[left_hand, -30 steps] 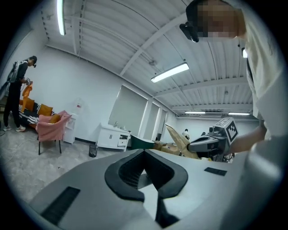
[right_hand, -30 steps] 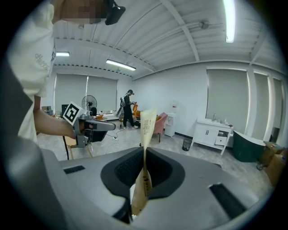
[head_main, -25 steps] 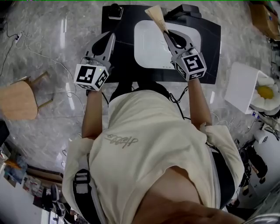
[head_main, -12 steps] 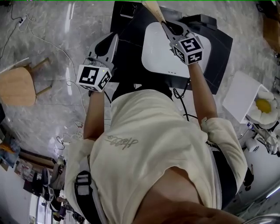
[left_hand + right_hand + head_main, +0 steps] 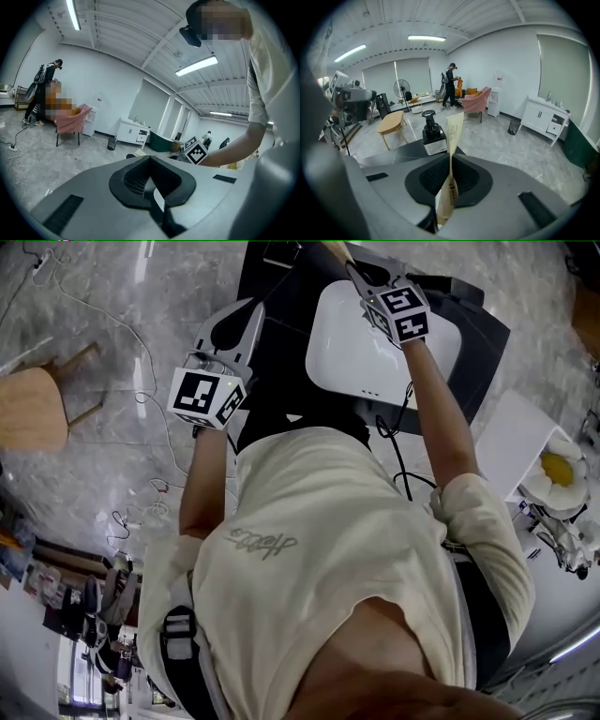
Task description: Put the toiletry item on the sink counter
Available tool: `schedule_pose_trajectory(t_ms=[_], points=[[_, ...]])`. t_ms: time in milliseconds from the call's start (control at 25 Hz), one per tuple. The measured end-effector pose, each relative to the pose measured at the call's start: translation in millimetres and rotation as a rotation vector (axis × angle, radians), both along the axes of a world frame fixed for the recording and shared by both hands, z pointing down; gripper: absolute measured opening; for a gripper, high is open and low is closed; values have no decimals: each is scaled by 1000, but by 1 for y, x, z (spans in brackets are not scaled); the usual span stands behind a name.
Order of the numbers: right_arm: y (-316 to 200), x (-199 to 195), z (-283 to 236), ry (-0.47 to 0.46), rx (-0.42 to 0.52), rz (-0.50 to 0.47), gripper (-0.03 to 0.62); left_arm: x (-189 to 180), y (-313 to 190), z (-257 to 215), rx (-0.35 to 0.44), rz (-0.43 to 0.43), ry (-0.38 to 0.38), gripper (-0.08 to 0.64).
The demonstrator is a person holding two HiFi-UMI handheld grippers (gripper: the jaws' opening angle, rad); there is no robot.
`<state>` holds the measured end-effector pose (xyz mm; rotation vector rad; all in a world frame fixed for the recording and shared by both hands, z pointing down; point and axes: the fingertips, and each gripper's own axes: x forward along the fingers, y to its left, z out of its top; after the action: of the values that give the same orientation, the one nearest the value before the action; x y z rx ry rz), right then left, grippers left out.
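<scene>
Counter [image 5: 473, 343], black, w/ white basin [image 5: 347, 352] set in it, lies below both grippers in head view. L gripper [image 5: 151, 187] hangs over counter's left edge, jaws pressed together w/ nothing between; R gripper [image 5: 450, 180] reaches over basin's far rim, jaws nearly closed, pinching lower end of thin tan sachet [image 5: 453, 136]. Black pump bottle [image 5: 432, 133] stands on counter just beyond R jaws; sachet sticks up past jaw tips, held in air, not on counter.
</scene>
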<state>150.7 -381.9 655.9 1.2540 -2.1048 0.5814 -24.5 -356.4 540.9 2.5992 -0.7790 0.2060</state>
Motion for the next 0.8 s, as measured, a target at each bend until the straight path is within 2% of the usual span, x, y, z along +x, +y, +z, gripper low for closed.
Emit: schedule_pose_trajectory(t_ms=[440, 800], points=[[-10, 1, 67, 97, -177, -37, 13, -6, 4, 14, -34, -29, 3, 2], [-16, -7, 80, 126, -209, -49, 15, -20, 6, 15, -39, -62, 5, 2]])
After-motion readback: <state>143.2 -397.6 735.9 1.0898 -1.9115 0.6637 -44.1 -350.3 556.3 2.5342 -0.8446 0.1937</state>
